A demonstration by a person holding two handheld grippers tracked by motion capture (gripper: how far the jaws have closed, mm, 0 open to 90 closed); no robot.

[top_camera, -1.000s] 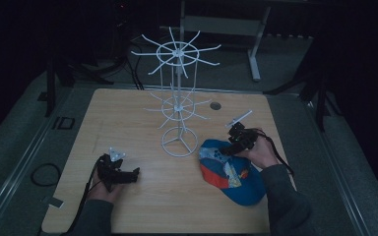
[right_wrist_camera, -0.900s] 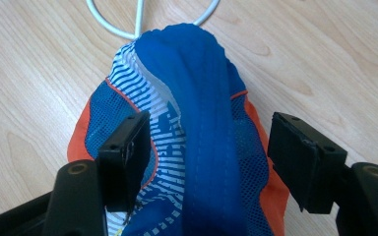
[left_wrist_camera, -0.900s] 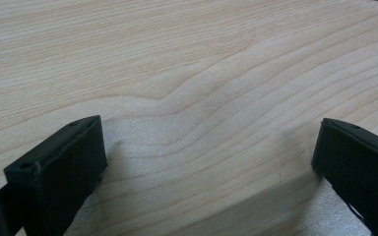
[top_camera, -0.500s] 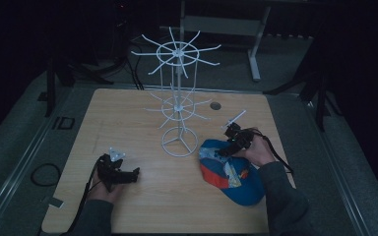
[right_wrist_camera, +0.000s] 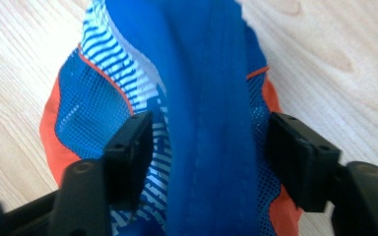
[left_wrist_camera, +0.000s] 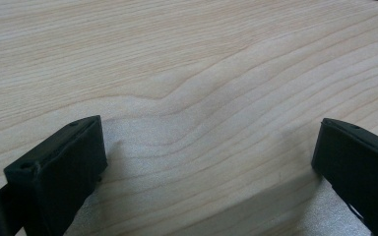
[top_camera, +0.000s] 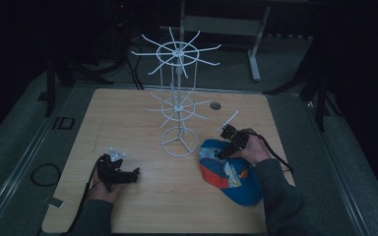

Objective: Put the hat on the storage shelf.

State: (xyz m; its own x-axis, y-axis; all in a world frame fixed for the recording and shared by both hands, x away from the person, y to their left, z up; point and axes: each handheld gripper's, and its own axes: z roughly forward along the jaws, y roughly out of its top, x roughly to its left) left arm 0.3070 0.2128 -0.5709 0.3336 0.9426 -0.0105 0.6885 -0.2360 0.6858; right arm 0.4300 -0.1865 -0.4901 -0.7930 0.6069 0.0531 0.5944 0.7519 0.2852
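both tongs are in play: two hand-held grippers at a pale wooden table (top_camera: 128, 118) in a dark room. right gripper (top_camera: 225, 151) sits at the right, tilted down over the far edge of a cap (top_camera: 231, 174), a blue, orange and white mesh cap lying on the right near part of the table, just right of the base of a white wire rack (top_camera: 178, 98). seen along that gripper's own jaws, a raised blue fold of the cap (right_wrist_camera: 211, 123) stands between them. the jaws have just been closing on it, but they stand fairly wide: the left pad looks to touch the striped mesh, the right one sits at the fabric's edge, and a firm pinch is not yet made.

left gripper (top_camera: 134, 173) rests low at the near left of the table, well apart from the cap, jaws wide open with bare wood (left_wrist_camera: 202, 98) between them and nothing held.

the step in hand appears to be taking hold of the cap, likely to hang it on one of the rack's thin arms. to do it well, the jaws should close squarely on the thick blue fold rather than the loose mesh, deep enough that the fabric cannot slip out on the lift. lifting straight up first would keep the cap from dragging into the rack's base.
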